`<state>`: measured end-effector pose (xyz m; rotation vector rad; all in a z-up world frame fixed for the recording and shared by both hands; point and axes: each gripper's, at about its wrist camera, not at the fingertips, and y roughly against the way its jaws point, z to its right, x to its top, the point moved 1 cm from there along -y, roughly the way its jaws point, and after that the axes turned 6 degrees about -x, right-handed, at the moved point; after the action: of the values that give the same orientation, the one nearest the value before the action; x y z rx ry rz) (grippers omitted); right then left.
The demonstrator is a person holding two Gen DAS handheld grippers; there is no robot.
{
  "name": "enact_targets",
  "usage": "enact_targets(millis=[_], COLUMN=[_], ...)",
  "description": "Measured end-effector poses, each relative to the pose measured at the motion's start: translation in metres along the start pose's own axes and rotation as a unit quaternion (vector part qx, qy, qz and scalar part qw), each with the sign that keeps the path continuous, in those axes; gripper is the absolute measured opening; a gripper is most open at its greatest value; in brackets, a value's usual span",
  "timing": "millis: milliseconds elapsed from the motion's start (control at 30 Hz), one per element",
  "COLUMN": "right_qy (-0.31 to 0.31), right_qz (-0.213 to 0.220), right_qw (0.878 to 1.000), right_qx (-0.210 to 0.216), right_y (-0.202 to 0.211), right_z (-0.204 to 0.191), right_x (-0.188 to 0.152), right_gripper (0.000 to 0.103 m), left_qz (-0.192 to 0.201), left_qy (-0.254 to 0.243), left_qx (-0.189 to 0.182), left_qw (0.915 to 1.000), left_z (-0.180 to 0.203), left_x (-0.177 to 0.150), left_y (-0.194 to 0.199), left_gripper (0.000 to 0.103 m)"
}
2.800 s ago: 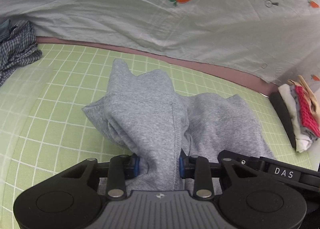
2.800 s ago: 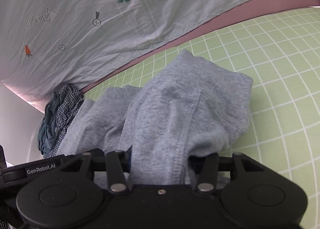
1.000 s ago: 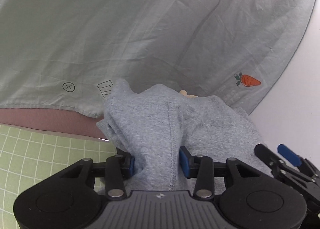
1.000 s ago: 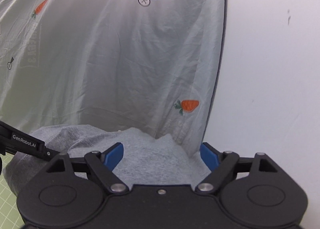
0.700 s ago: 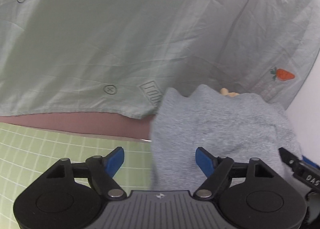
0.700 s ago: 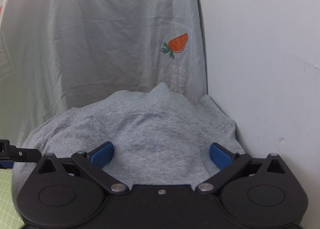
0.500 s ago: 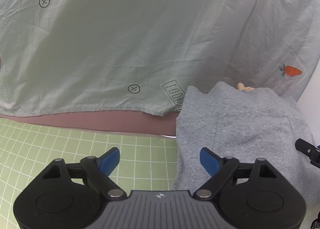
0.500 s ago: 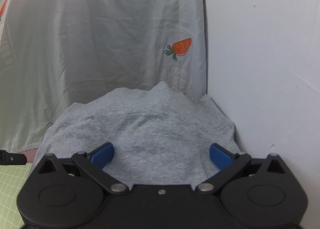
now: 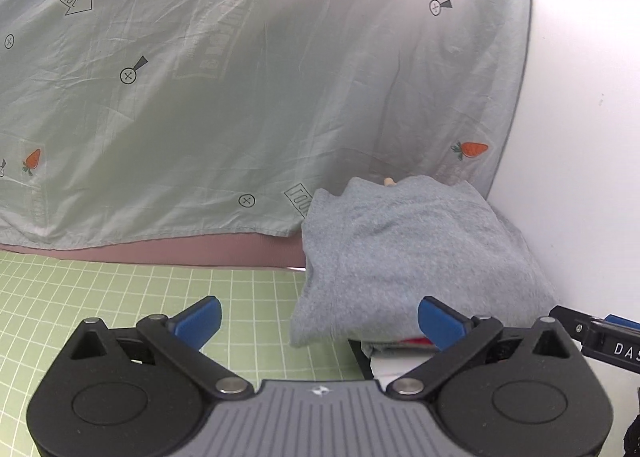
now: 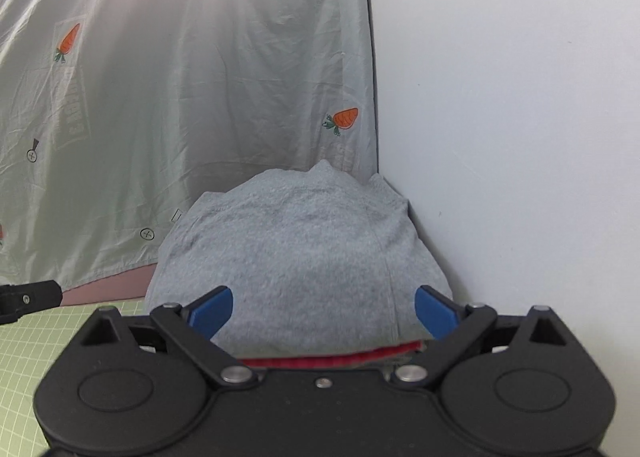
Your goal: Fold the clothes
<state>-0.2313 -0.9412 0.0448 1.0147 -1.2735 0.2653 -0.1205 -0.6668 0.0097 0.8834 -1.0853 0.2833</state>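
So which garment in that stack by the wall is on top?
The grey folded garment. It covers the pile, with only a red layer's edge showing beneath it.

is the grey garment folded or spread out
Folded: the grey garment lies as a compact bundle on a stack of clothes, clear of both open jaws.

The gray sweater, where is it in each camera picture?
Left wrist: the gray sweater lies right of centre, on a stack of folded clothes by the white wall.
Right wrist: it fills the lower middle, just beyond the open claw, with a red garment under it.
Shared landmark: the carrot print on the hanging sheet just above the sweater.
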Motion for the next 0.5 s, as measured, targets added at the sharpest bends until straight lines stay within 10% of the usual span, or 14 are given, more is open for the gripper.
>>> enact_targets(millis=[500], right_qy=[-0.038], right_qz=[-0.042], right_qw=[0.998], right_qx=[-0.023], right_y=[0.128], right_z=[0.004], right_x=[-0.092], right_gripper=[0.099], left_qz=[-0.057], left_qy=[-0.074], left_qx=[-0.039], left_qw=[0.9948], left_z=[0.015], left_x=[-0.077], left_y=[0.079], left_gripper=[0.103])
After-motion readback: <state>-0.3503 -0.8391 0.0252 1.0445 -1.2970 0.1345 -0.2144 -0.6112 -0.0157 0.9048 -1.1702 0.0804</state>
